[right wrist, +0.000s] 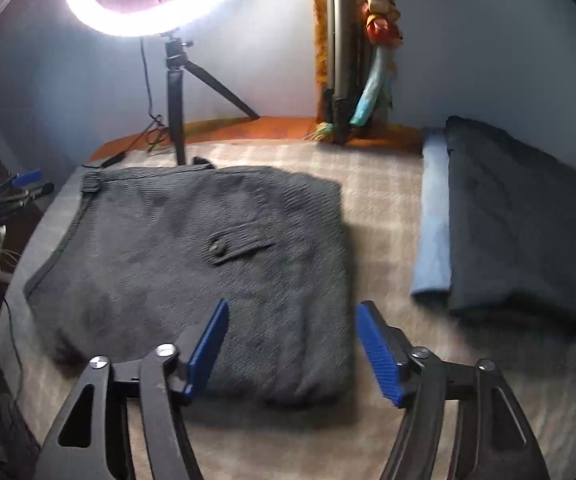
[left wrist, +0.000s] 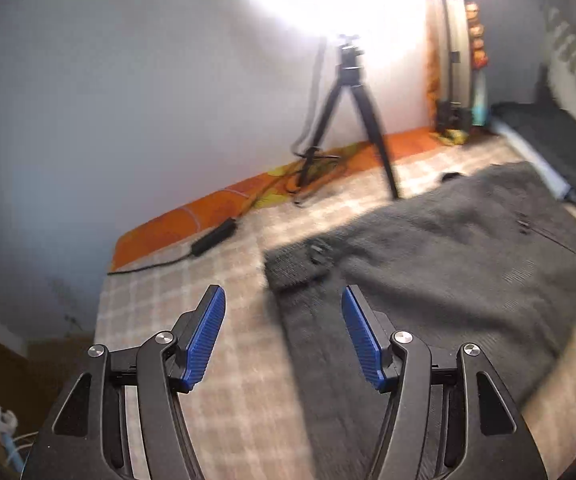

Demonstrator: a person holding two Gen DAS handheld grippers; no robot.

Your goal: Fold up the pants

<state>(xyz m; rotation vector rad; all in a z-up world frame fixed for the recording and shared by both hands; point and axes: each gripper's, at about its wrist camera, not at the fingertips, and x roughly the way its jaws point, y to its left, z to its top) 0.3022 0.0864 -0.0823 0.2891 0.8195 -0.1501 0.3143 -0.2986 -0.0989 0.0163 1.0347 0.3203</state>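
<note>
Dark grey corduroy pants lie folded flat on the checked bed cover, with a buttoned back pocket facing up. In the left wrist view the pants spread to the right, the waistband corner near my fingers. My left gripper is open and empty, just above the pants' left edge. My right gripper is open and empty, hovering over the pants' near right corner. The left gripper also shows at the far left of the right wrist view.
A ring light on a black tripod stands at the back with cables trailing over the bed. A stack of folded dark and light blue clothes lies at the right. The wall is behind; the bed edge drops off at the left.
</note>
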